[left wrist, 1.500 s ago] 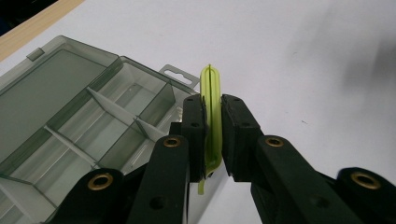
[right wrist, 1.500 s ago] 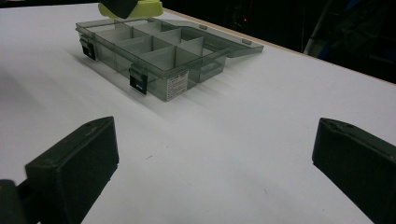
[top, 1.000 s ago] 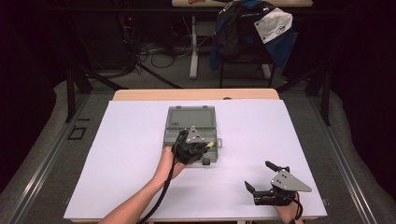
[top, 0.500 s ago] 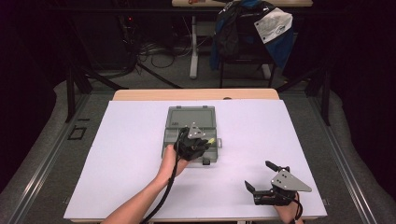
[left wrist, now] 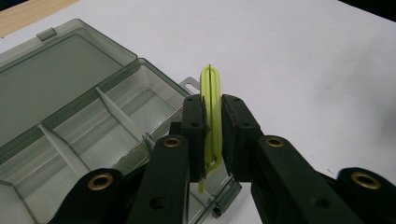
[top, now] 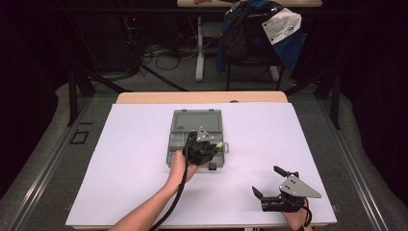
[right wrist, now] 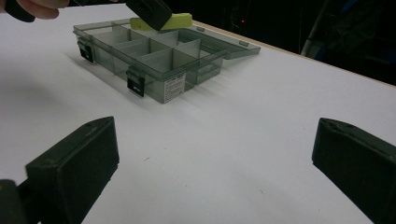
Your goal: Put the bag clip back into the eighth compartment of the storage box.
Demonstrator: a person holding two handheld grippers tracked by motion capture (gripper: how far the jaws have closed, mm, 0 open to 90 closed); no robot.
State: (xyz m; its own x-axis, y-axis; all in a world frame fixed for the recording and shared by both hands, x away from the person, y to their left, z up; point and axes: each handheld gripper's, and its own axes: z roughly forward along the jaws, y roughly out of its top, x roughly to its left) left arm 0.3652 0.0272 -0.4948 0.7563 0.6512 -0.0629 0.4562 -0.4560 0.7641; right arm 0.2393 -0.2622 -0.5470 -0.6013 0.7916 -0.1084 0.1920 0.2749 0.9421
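A grey see-through compartment box point(top: 196, 120) lies open mid-table, lid folded back toward the far side. My left gripper point(top: 217, 146) hovers over the box's near right corner, shut on a thin yellow-green plastic piece point(left wrist: 211, 93) that stands on edge between its jaws. In the left gripper view the gripper point(left wrist: 214, 112) is above the box's point(left wrist: 70, 116) empty compartments. My right gripper point(top: 267, 181) rests near the table's front right, open and holding nothing. The right gripper view looks past that gripper point(right wrist: 215, 158) to the box point(right wrist: 159, 60) and the yellow-green piece point(right wrist: 182, 19) above it.
A white sheet point(top: 120, 159) covers the table, with a wooden strip point(top: 202, 97) along the far edge. Behind the table stands a chair draped with a blue jacket point(top: 255, 33). Cables point(top: 159, 53) lie on the floor.
My left gripper has shifted slightly farther over the box, the yellow-green piece still in it. The right gripper has not moved.
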